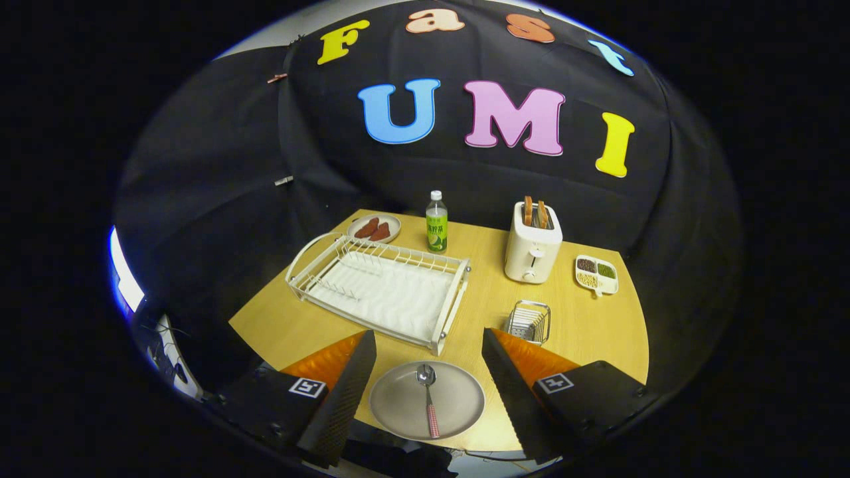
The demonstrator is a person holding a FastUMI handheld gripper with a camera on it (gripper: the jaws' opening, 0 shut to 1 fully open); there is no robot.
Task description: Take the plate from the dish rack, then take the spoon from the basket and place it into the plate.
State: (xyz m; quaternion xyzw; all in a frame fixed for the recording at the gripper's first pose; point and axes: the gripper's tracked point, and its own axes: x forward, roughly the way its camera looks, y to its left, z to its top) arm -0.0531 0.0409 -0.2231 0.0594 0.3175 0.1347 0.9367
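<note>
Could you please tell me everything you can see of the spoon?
The spoon lies flat in the grey plate near the table's front edge, between the open fingers of the hand-held gripper, neither touching it. Its shiny metal bowl points toward the dish rack; its handle, red-and-white checked, points back toward the gripper. It touches only the plate.

Bottle label unreadable; tray contents indistinct.
</note>
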